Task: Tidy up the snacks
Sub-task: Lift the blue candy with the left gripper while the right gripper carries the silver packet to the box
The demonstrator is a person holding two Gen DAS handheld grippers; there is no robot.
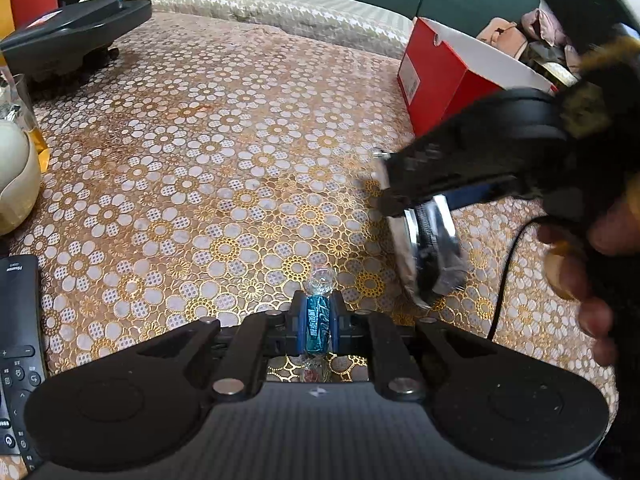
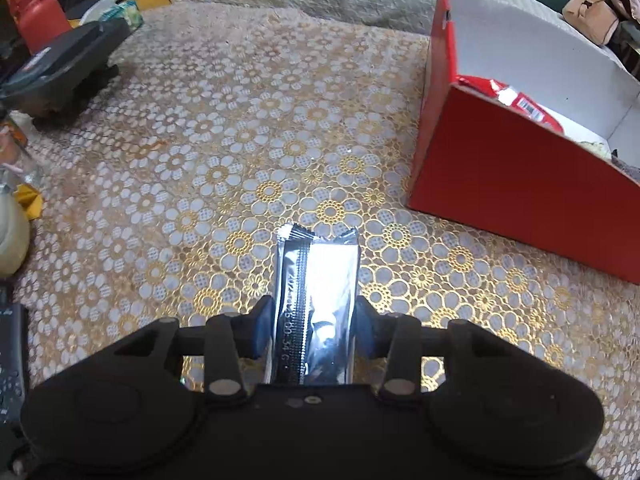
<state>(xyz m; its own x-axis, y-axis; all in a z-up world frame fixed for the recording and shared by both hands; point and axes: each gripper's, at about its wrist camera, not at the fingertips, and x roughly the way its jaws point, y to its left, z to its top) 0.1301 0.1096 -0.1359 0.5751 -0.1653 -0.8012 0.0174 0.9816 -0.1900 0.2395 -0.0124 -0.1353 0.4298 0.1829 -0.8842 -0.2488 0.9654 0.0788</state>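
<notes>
Snacks in hand above the flower-patterned counter (image 2: 240,152): left tool (image 1: 318,330) clamped on a small blue wrapped candy (image 1: 317,326), right tool (image 2: 310,332) closed around a light, crinkly, likely slippery silver packet (image 2: 316,280), gripped mid-body, near the red box (image 2: 520,160).

on the bench (image 2: 248,128), seen from the right wrist, the open box (image 2: 520,184) stands at two o'clock, with a snack packet (image 2: 516,100) lying inside it. a foil packet (image 2: 316,292) sits between the pads of the right claw (image 2: 314,332) at six o'clock, reaching toward twelve. a flat device (image 2: 64,68) rests at ten o'clock, a bottle (image 2: 38,20) behind it. from the left wrist, a wrapped candy (image 1: 318,320) sits between the pads of the left claw (image 1: 318,328) at six o'clock; the right claw (image 1: 400,196) with its foil packet (image 1: 432,252) lies at three o'clock, the box (image 1: 436,88) behind it at two. a remote (image 1: 18,360) lies at eight o'clock.
</notes>
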